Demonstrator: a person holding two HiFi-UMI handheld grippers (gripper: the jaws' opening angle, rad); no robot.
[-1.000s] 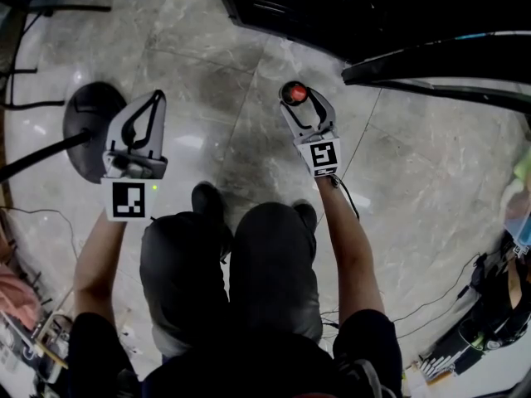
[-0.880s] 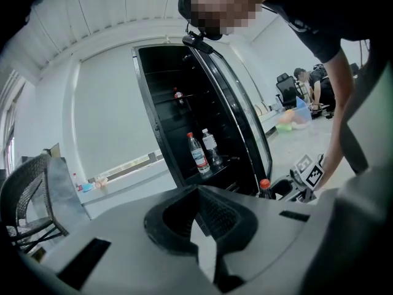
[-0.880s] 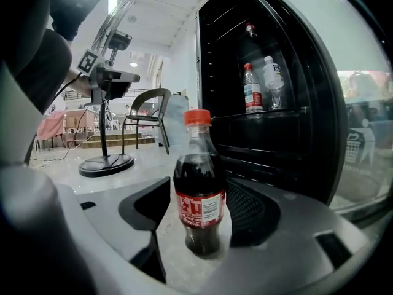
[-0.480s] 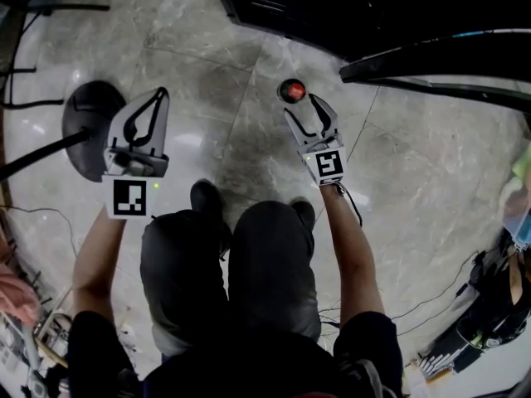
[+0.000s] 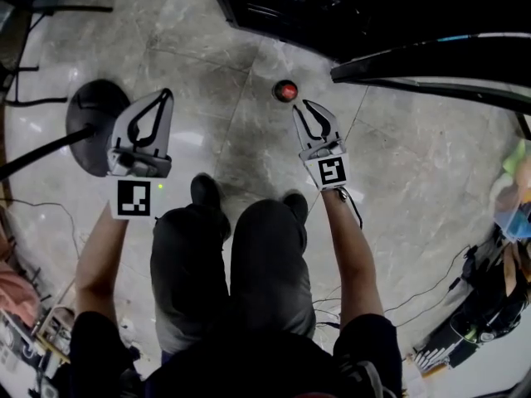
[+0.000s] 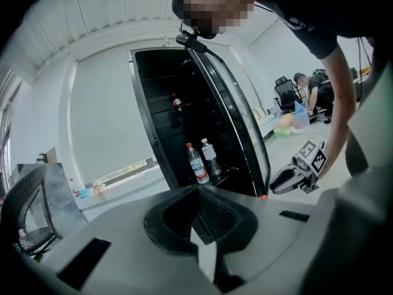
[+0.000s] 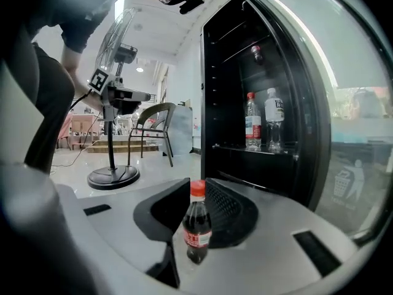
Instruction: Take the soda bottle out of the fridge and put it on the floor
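The soda bottle (image 5: 284, 90), dark with a red cap, stands upright on the grey floor in front of the black fridge (image 5: 274, 11). My right gripper (image 5: 303, 105) has backed off it and hangs just short of the cap, not touching. Its jaws have just been closing and stand narrow with nothing between them. In the right gripper view the bottle (image 7: 197, 226) shows beyond the jaws, free on the floor. My left gripper (image 5: 163, 94) hovers over the floor at the left, shut and empty.
The fridge's glass door (image 5: 431, 56) stands open at the right. Water bottles (image 7: 253, 121) stand on a shelf inside. A fan's round base (image 5: 91, 127) sits left of the left gripper, with a chair (image 7: 153, 118) behind it. Cables and gear lie at the lower right.
The right gripper let go of the soda bottle, drew back towards the person and rose, and its jaws narrowed. The bottle stays standing on the floor. The left gripper barely shifted.
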